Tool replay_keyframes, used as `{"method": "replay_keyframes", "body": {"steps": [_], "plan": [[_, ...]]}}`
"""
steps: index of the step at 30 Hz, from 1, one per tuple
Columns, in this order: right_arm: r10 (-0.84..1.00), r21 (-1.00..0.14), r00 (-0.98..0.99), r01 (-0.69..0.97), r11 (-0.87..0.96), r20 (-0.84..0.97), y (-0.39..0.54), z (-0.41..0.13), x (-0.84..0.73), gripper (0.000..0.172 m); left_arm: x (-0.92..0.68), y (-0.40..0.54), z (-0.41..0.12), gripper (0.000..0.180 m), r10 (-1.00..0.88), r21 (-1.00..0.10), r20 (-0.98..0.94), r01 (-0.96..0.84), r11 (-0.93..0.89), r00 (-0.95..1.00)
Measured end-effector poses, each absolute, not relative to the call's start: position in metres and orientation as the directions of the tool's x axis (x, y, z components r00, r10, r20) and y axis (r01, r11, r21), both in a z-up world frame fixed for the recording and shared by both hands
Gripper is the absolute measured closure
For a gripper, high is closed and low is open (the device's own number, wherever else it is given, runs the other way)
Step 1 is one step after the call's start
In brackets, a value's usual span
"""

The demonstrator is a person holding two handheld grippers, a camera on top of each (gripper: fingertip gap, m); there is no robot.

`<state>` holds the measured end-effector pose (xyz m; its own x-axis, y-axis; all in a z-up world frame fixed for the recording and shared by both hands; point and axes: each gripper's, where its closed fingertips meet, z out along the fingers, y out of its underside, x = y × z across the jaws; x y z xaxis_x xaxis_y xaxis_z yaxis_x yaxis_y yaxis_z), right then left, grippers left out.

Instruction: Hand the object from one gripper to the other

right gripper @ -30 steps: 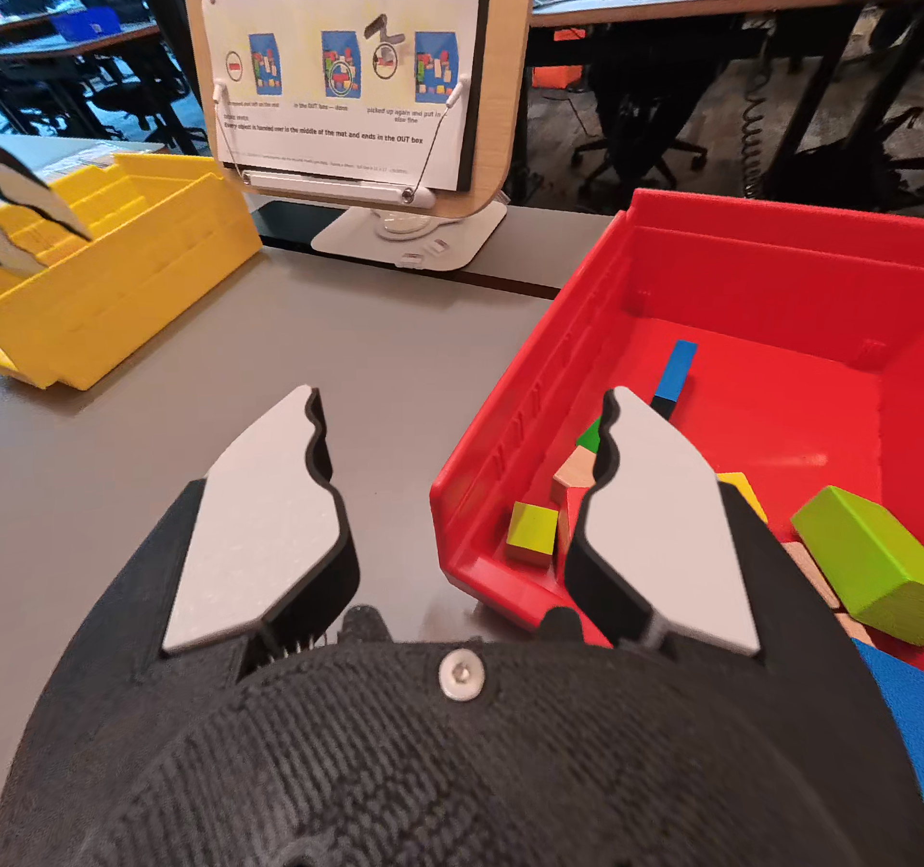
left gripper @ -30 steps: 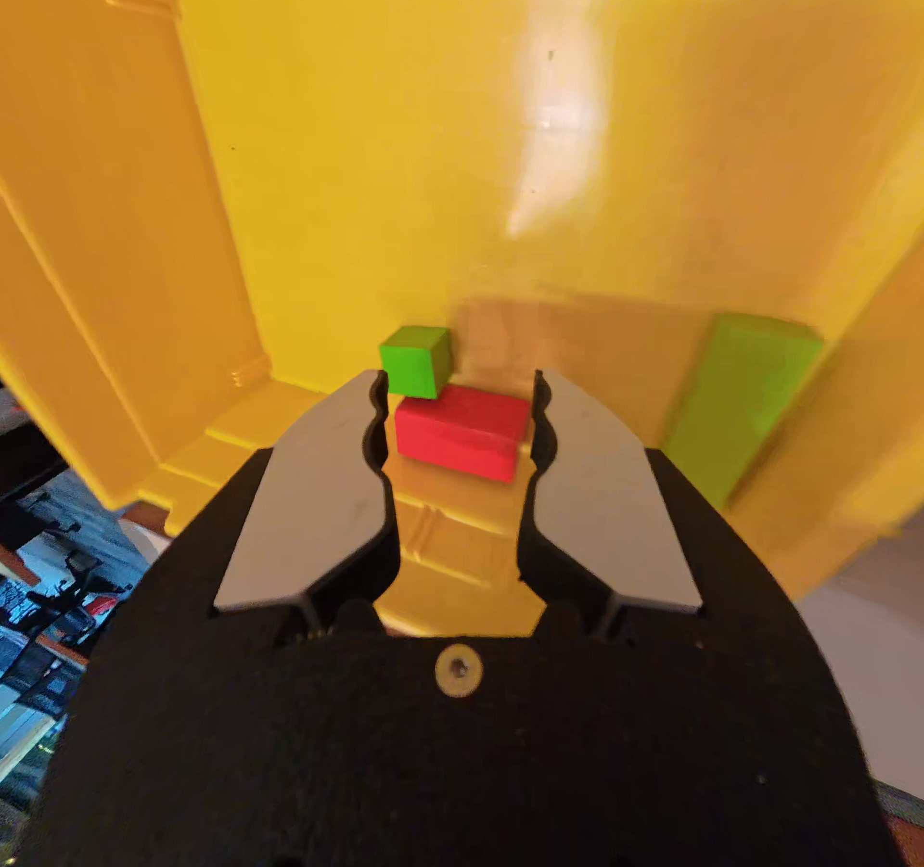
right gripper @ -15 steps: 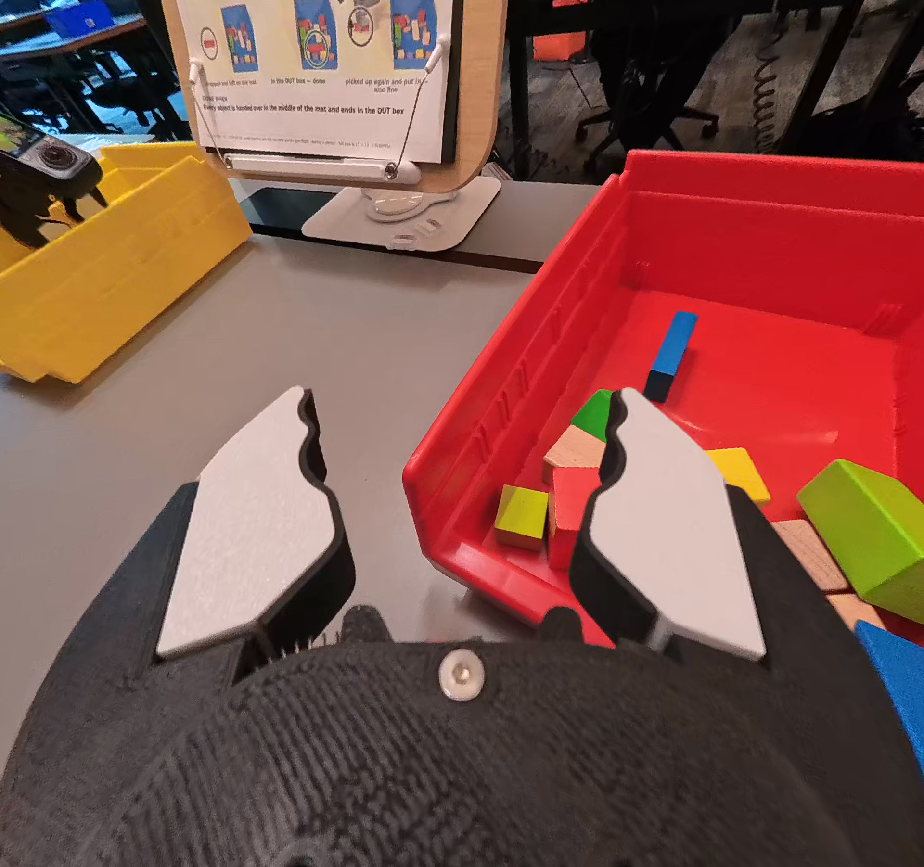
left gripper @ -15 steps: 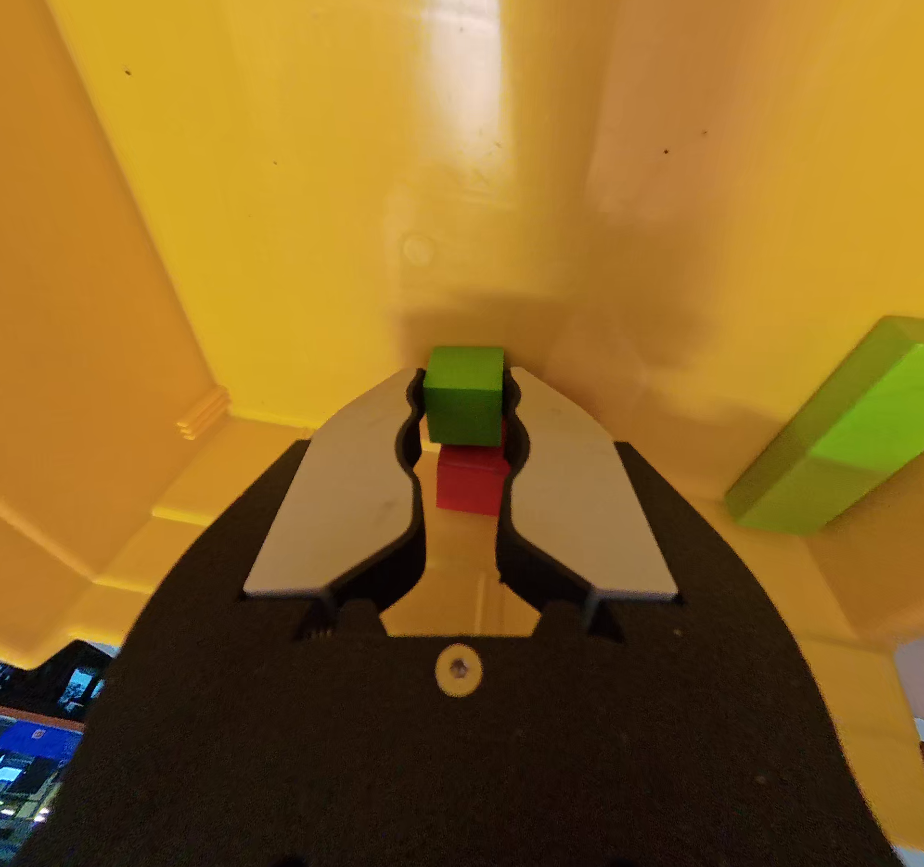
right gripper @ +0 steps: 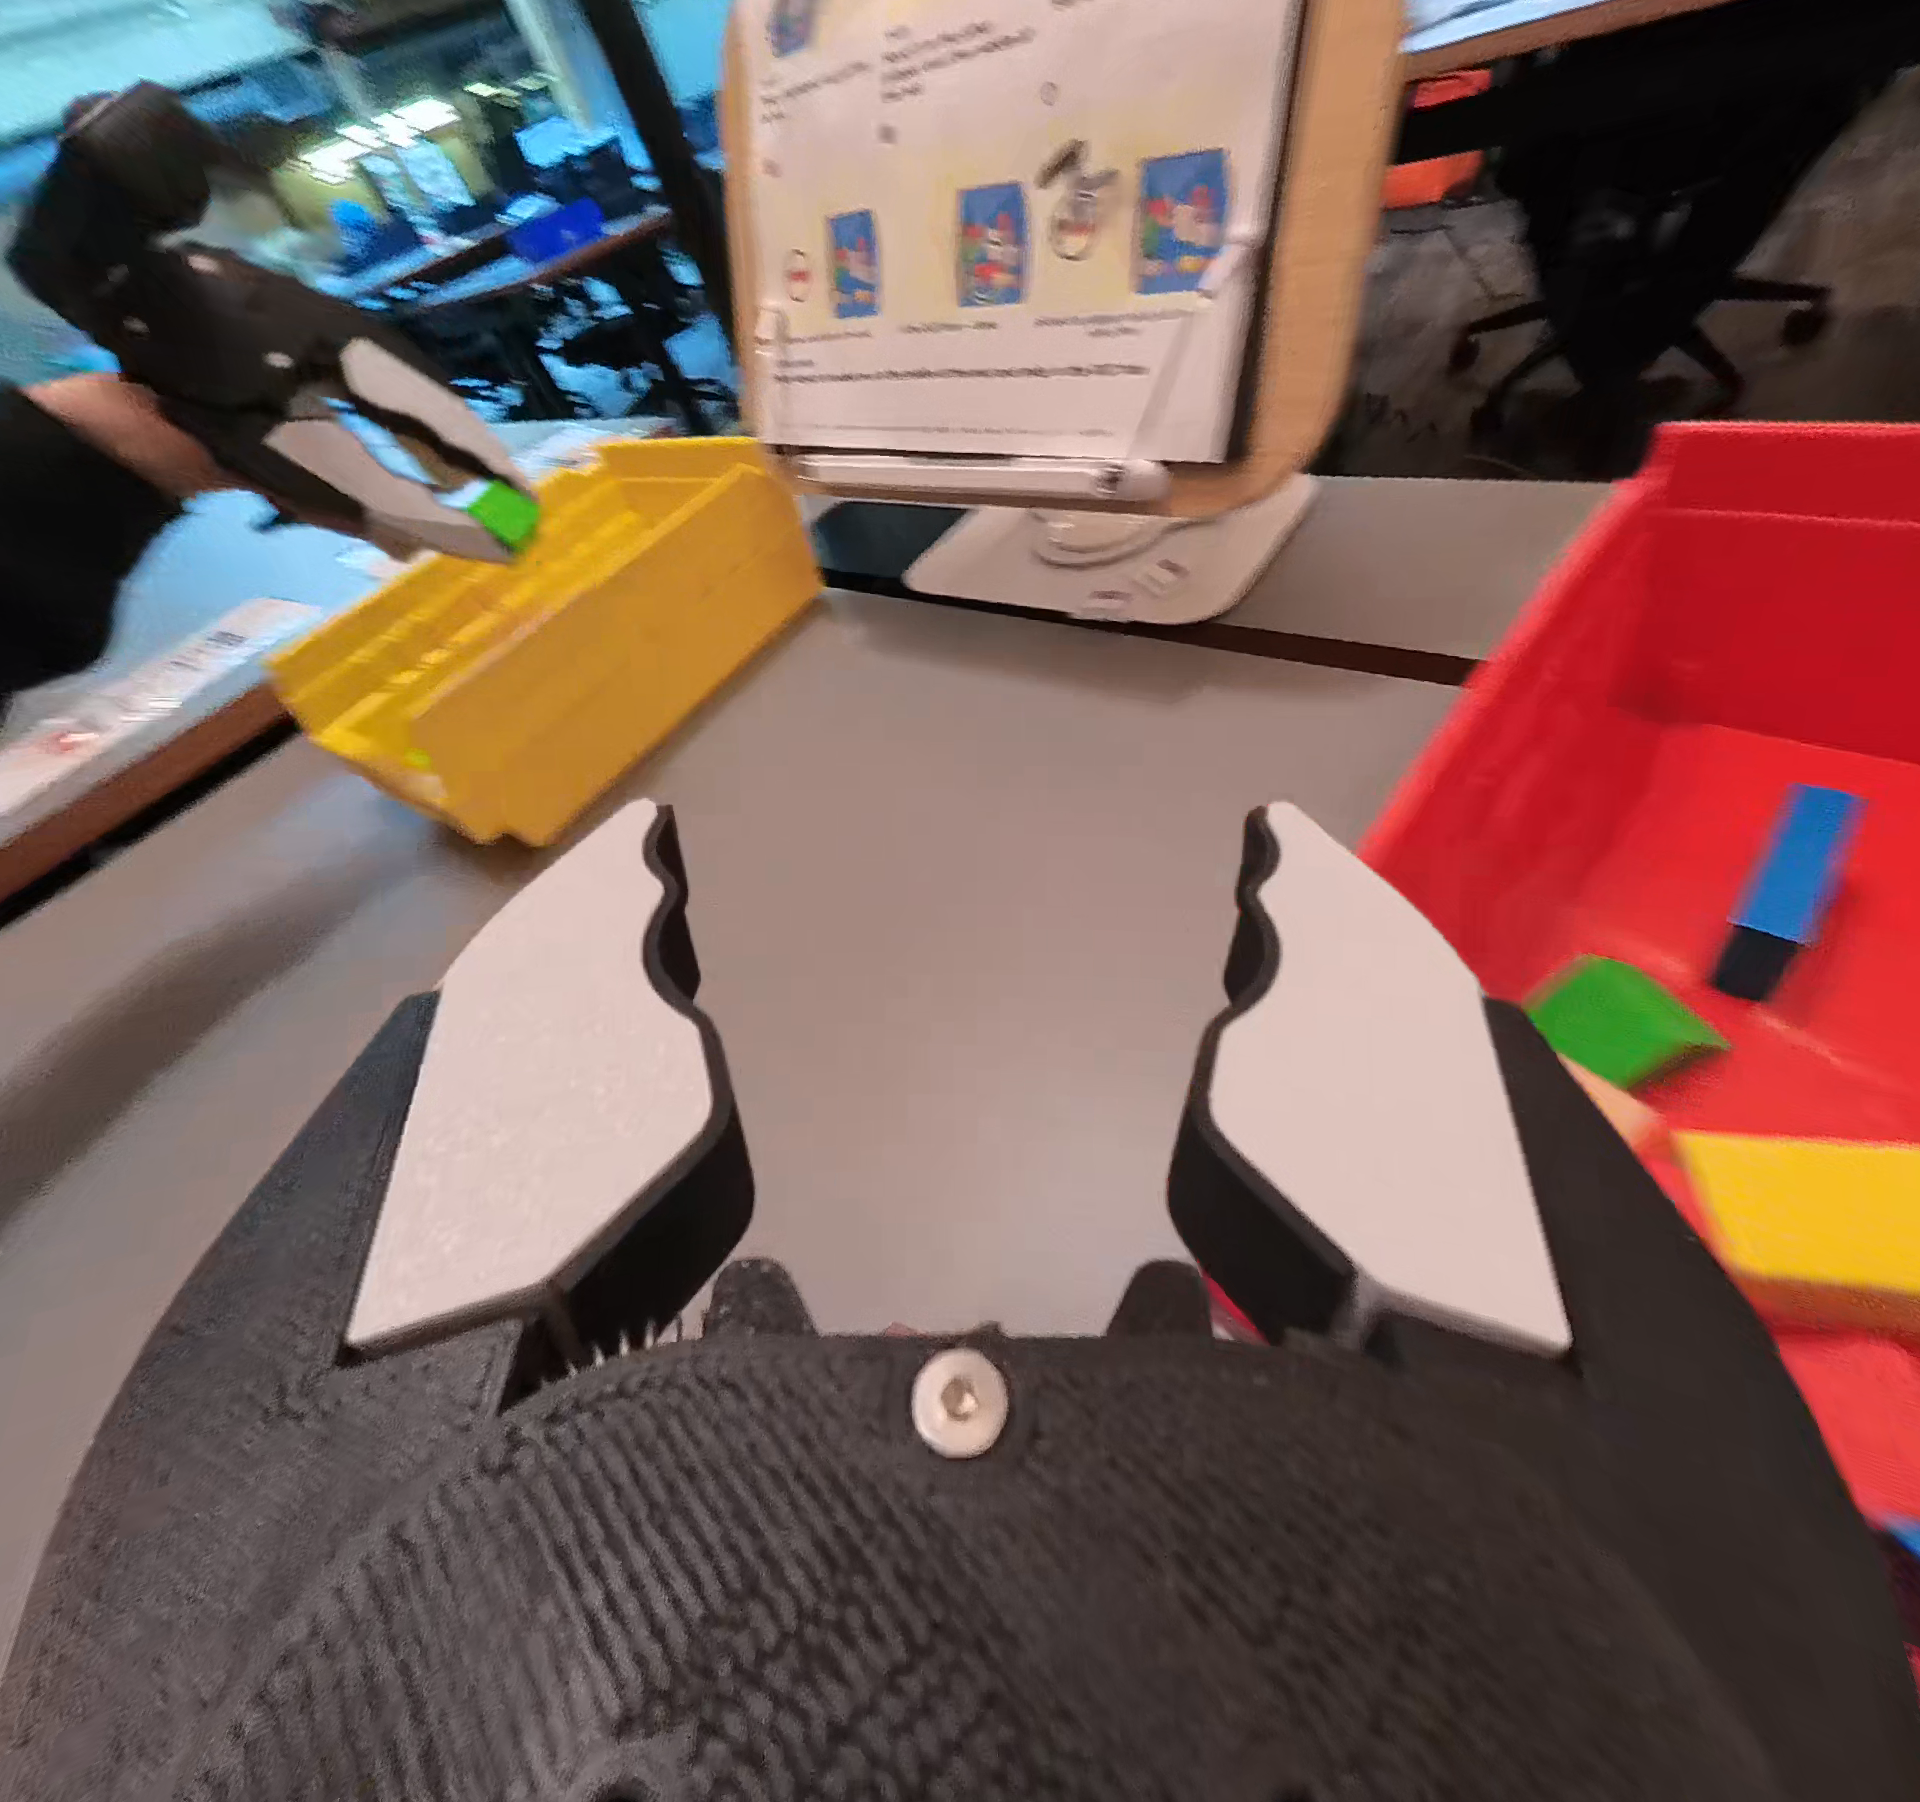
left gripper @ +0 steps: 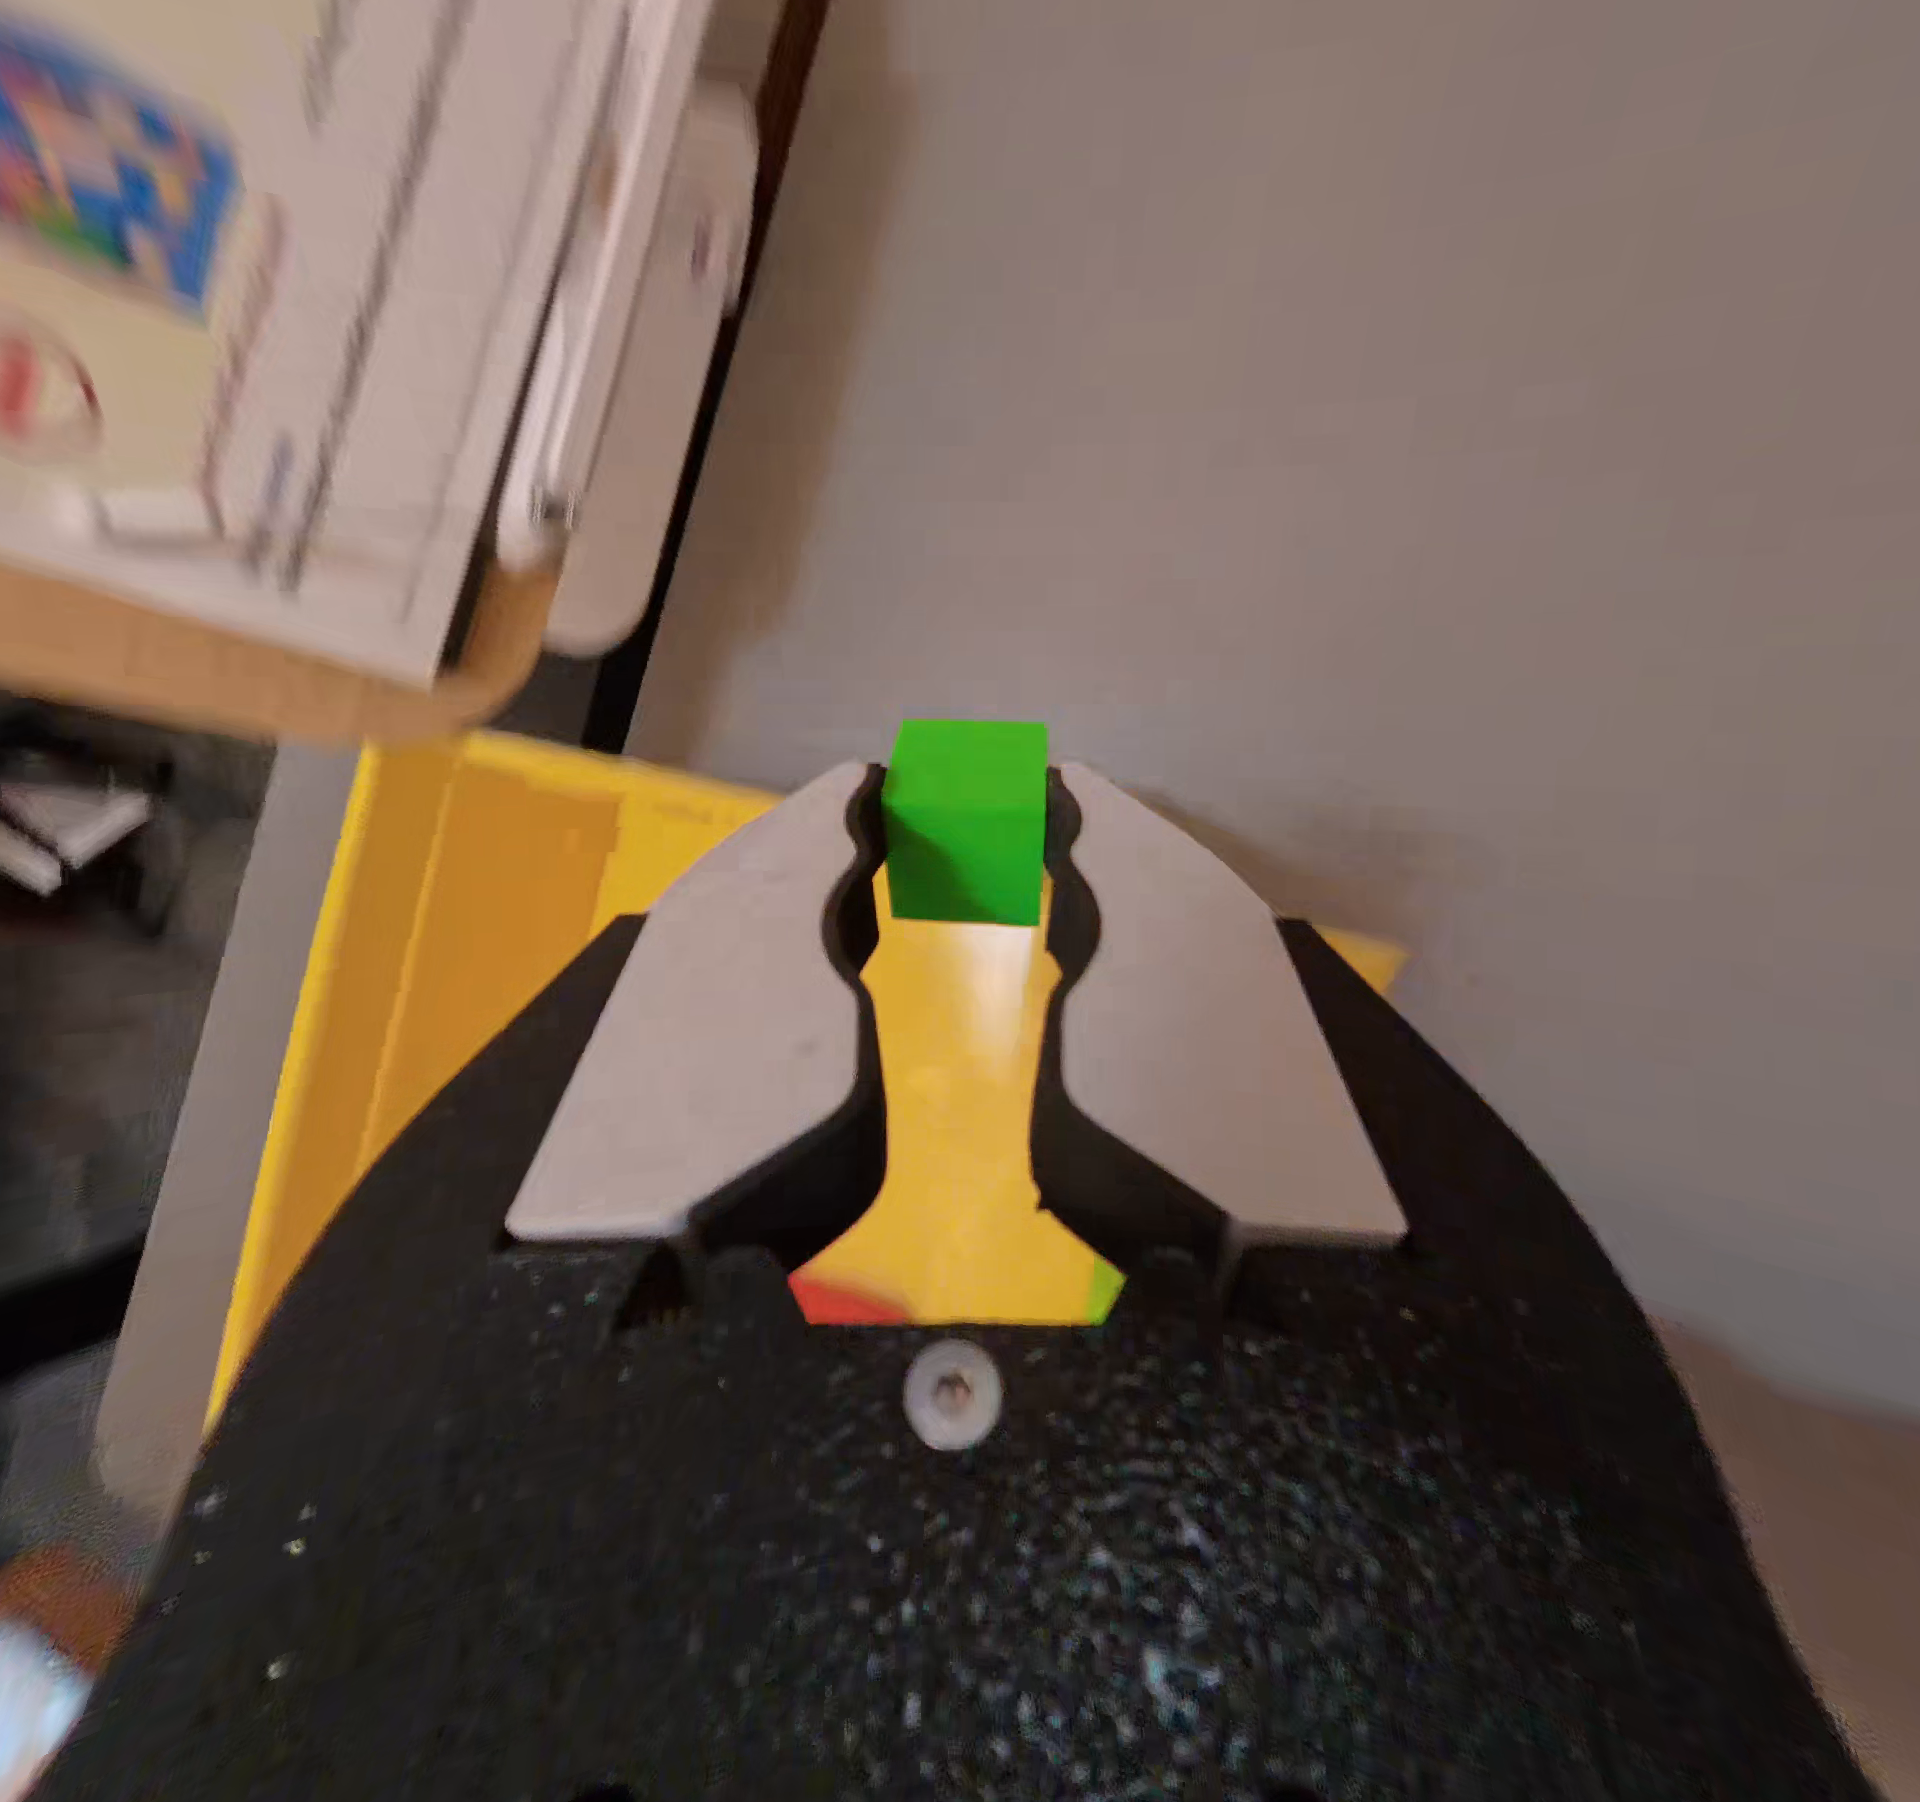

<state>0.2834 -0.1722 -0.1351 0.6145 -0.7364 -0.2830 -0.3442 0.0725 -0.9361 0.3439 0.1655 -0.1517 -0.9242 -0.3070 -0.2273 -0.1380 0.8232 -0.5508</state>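
Observation:
My left gripper (left gripper: 964, 796) is shut on a small green cube (left gripper: 966, 822), both pads pressed on its sides, held above the yellow bin (left gripper: 499, 921). The right wrist view shows that gripper (right gripper: 488, 516) at the far left with the green cube (right gripper: 504, 513) at its tips, over the yellow bin (right gripper: 582, 651). My right gripper (right gripper: 961, 848) is open wide and empty above the grey table (right gripper: 935, 817), between the yellow bin and the red bin (right gripper: 1621, 713).
The red bin holds a blue bar (right gripper: 1792, 879), a green block (right gripper: 1616, 1020) and a yellow block (right gripper: 1808, 1222). An instruction sheet on a wooden stand (right gripper: 1039, 194) rises at the table's back. A person's arm (right gripper: 73, 464) is at the far left. Left tips to right tips: about 35 cm.
My left gripper closed on the green cube inside the yellow bin and lifted it out, leaving the red block behind. My right gripper swung left from the red bin toward the table's middle, still open.

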Motion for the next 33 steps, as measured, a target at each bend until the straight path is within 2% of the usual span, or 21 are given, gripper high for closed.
{"method": "replay_keyframes", "body": {"steps": [2,5,8,10,11,12,17,21,26,28,33], "plan": [[-0.643,-0.928,0.688,-0.358,0.105,-0.338,-0.144,-0.127,0.271,0.071,0.314,0.126,-0.126,0.152,-0.270,-0.679,-0.237,-0.040,0.733,-0.933],[-0.401,-0.863,0.765,-0.465,0.197,-0.504,-0.096,-0.115,0.244,0.071,0.259,0.068,-0.102,0.152,-0.176,-0.791,-0.313,0.154,0.592,-0.933],[-0.065,-0.712,0.721,-0.661,0.238,-0.690,-0.055,-0.102,0.211,0.075,0.213,0.023,-0.088,0.152,-0.130,-0.819,-0.421,0.314,0.481,-0.898],[0.096,-0.639,0.665,-0.741,0.205,-0.740,-0.036,-0.099,0.191,0.082,0.185,-0.003,-0.078,0.152,-0.105,-0.842,-0.441,0.371,0.392,-0.891],[0.141,-0.617,0.642,-0.765,0.184,-0.754,-0.027,-0.099,0.184,0.076,0.175,-0.013,-0.074,0.152,-0.102,-0.851,-0.444,0.383,0.359,-0.890],[0.172,-0.590,0.611,-0.791,0.161,-0.773,-0.021,-0.099,0.178,0.068,0.167,-0.021,-0.072,0.152,-0.096,-0.853,-0.448,0.393,0.342,-0.889],[0.235,-0.594,0.603,-0.796,0.113,-0.763,-0.008,-0.088,0.156,0.070,0.148,-0.042,-0.073,0.152,-0.068,-0.829,-0.480,0.427,0.361,-0.875],[0.314,-0.577,0.577,-0.810,0.101,-0.754,-0.013,-0.076,0.148,0.098,0.143,-0.047,-0.076,0.152,-0.056,-0.803,-0.504,0.444,0.398,-0.862],[0.343,-0.582,0.561,-0.811,0.049,-0.753,-0.013,-0.077,0.139,0.122,0.145,-0.049,-0.079,0.152,-0.069,-0.764,-0.546,0.463,0.450,-0.835],[0.361,-0.590,0.566,-0.806,0.053,-0.741,-0.013,-0.075,0.138,0.142,0.150,-0.046,-0.084,0.152,-0.079,-0.746,-0.561,0.462,0.480,-0.824],[0.311,-0.619,0.600,-0.784,0.046,-0.737,-0.010,-0.081,0.142,0.143,0.153,-0.043,-0.089,0.142,-0.128,-0.752,-0.559,0.436,0.494,-0.819]]}}
